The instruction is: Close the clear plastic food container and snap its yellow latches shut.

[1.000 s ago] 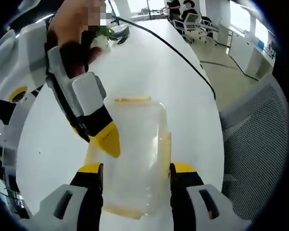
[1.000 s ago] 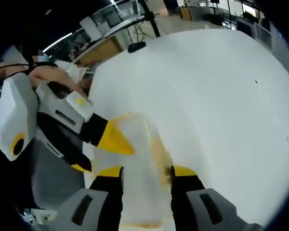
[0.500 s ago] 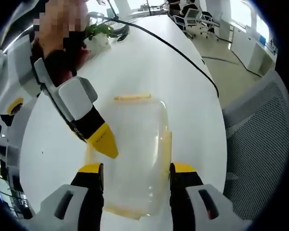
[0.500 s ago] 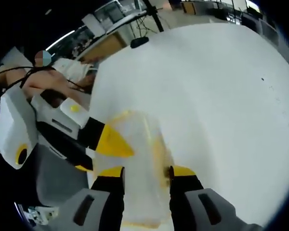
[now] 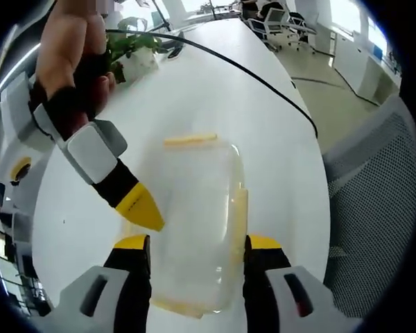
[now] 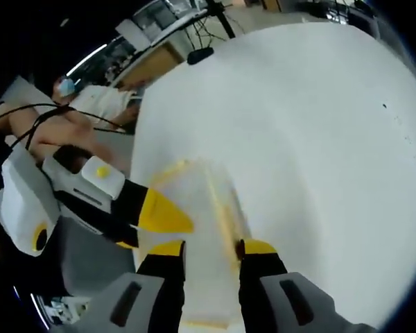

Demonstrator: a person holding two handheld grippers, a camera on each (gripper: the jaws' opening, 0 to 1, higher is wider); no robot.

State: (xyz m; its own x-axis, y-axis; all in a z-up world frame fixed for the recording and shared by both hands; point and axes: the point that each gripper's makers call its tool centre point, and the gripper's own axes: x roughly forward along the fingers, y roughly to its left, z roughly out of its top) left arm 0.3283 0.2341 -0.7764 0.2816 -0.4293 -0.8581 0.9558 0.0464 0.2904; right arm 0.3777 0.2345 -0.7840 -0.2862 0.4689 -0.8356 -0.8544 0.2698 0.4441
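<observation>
Container (image 5: 194,222) lies lid-down on your white desk (image 5: 215,97), its yellow latches (image 5: 189,141) showing, with your left tongs (image 5: 197,244) and right tongs (image 6: 206,248) both spread apart astride it.

A white table (image 5: 215,97) spreads ahead of the claws. A black cable (image 5: 263,80) crosses it far ahead of the left claw; a plant (image 5: 128,48) stands beyond. A mesh chair (image 5: 374,208) sits right of that claw.
</observation>
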